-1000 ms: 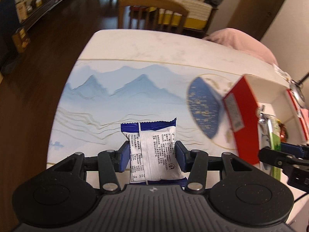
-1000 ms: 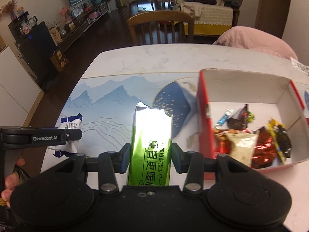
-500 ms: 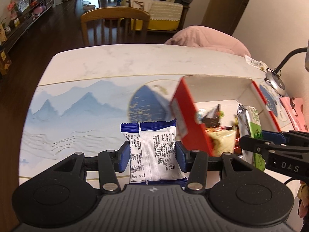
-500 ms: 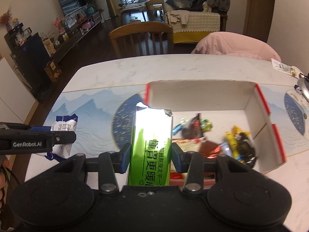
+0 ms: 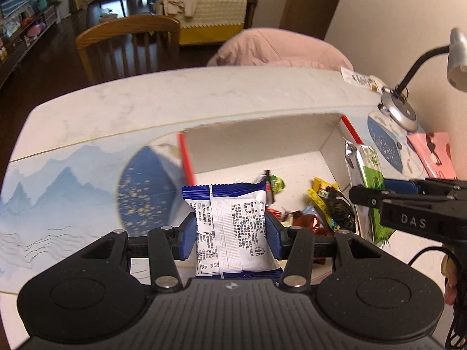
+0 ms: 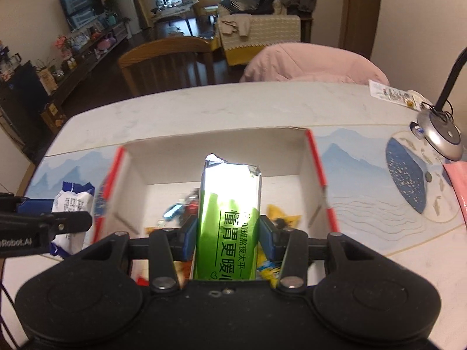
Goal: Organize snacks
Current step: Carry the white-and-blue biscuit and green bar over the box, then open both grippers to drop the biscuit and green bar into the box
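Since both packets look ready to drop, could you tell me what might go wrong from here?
1. The blue-and-white packet, held by the left gripper, sits near the box's red left wall; released here, it may catch the rim or land outside.
2. The green packet in the right gripper is long and could land on the loose candies, resting tilted.

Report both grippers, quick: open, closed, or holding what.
Left gripper: closed on the blue-and-white snack packet.
Right gripper: closed on the green snack packet.
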The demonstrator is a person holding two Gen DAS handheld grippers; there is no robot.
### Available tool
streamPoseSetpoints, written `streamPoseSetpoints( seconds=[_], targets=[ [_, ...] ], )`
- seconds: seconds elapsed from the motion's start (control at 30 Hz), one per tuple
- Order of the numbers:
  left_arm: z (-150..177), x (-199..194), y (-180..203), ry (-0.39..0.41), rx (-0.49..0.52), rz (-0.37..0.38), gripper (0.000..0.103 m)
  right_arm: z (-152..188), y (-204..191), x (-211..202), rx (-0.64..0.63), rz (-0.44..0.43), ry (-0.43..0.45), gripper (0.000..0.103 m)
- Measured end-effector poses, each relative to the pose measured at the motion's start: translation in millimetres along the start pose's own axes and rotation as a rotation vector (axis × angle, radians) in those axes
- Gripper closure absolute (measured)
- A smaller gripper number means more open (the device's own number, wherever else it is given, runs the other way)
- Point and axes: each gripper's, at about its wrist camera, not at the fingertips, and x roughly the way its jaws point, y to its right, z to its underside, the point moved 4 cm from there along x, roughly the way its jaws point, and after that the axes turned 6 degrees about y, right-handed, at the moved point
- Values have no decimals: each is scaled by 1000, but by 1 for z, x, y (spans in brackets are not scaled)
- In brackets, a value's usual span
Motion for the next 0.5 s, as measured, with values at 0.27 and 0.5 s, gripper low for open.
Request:
streamPoseSetpoints(
  seconds=[0.27, 0.5],
  targets=[
    [-11, 54, 25, -65, 73, -53, 55, 7, 22, 38, -5, -3, -70, 60],
    [-15, 88, 36, -122, 121, -74, 55, 20, 21, 65, -34, -9, -123, 60]
  ],
)
